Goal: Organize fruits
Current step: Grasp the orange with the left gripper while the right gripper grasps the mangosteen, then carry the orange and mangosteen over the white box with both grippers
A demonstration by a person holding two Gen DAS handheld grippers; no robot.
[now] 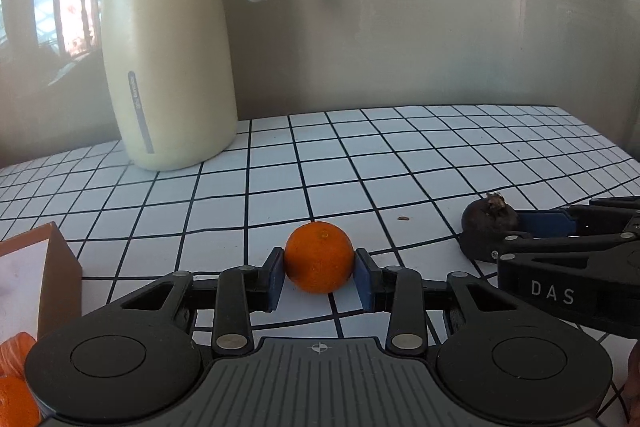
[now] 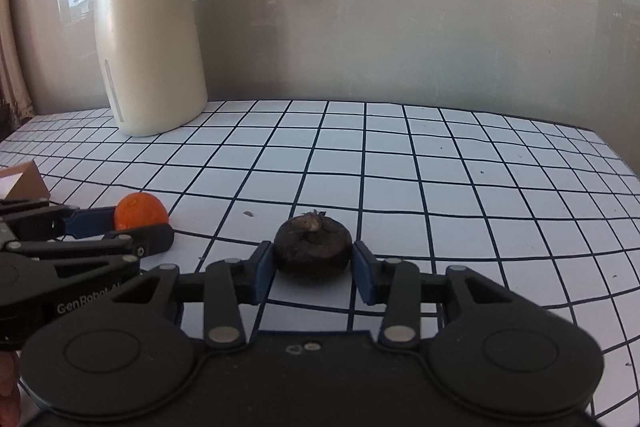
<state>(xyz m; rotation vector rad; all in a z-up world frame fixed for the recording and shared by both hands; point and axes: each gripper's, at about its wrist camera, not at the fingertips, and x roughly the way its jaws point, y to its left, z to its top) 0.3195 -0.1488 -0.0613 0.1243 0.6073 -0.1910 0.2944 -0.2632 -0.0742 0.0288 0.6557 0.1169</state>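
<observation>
A: Left wrist view, entry one. My left gripper (image 1: pixel 319 277) sits at lower centre of the frame, its blue pads (image 1: pixel 275 279) pressed against both flanks of the orange (image 1: pixel 319 257). The fruit rests on the checked tablecloth (image 1: pixel 360 163) and stands directly between the fingertips, touching each. I read that as clamped on the orange.

B: And the other hand?

A: Right wrist view. My right gripper (image 2: pixel 313 271) is also at lower centre. A dark brown, round fruit (image 2: pixel 313 253) with a dried stalk on top sits between its pads (image 2: pixel 362 277); both pads meet its sides. Narrow setting, closed on that dark fruit, which is on the cloth too.

B: How do the two lie against each other?

A: In the left wrist view the right gripper comes in from the right edge, with the dark fruit at its tip, well to the right of the orange and slightly higher in the frame. In the right wrist view the left gripper enters from the left edge with the orange at its tip.

B: Surroundings?

A: A cream jug (image 1: pixel 168 59) with a grey lid and white handle stands upright at upper left, on the far part of the cloth near the wall. A brown box (image 1: pixel 44 279) is at the left edge, and more orange fruit (image 1: pixel 16 379) shows in the lower left corner, partly cut off. A small crumb (image 1: pixel 403 217) lies on the cloth between the two held fruits.
</observation>
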